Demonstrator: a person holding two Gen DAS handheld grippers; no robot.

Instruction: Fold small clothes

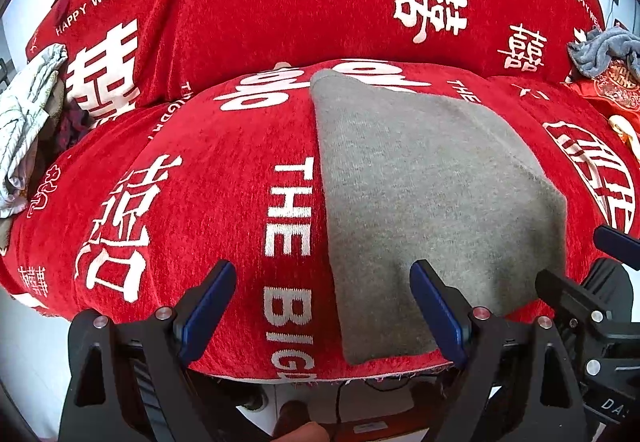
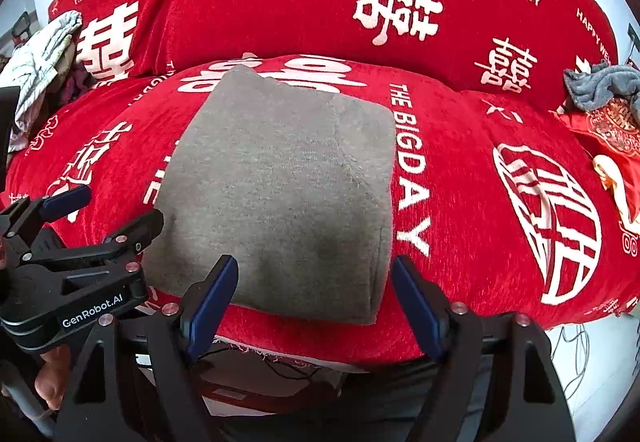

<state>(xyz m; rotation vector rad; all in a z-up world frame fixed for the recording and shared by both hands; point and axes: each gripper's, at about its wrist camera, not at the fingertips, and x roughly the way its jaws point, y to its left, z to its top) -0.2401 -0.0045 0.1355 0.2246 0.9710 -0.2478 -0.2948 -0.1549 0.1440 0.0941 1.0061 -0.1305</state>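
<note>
A grey knitted garment (image 1: 424,193) lies folded flat into a rough rectangle on the red sofa seat (image 1: 200,177); it also shows in the right wrist view (image 2: 280,193). My left gripper (image 1: 324,310) is open and empty, hovering at the garment's near left edge. My right gripper (image 2: 316,302) is open and empty, just in front of the garment's near edge. The left gripper also shows at the left in the right wrist view (image 2: 100,213), and the right gripper at the right edge of the left wrist view (image 1: 580,270).
The sofa is covered with a red cloth printed with white characters. A pile of pale clothes (image 1: 28,121) lies at the left end, a grey-blue cloth (image 1: 604,53) and a red embroidered item (image 2: 608,125) at the right end. The floor lies below the seat's front edge.
</note>
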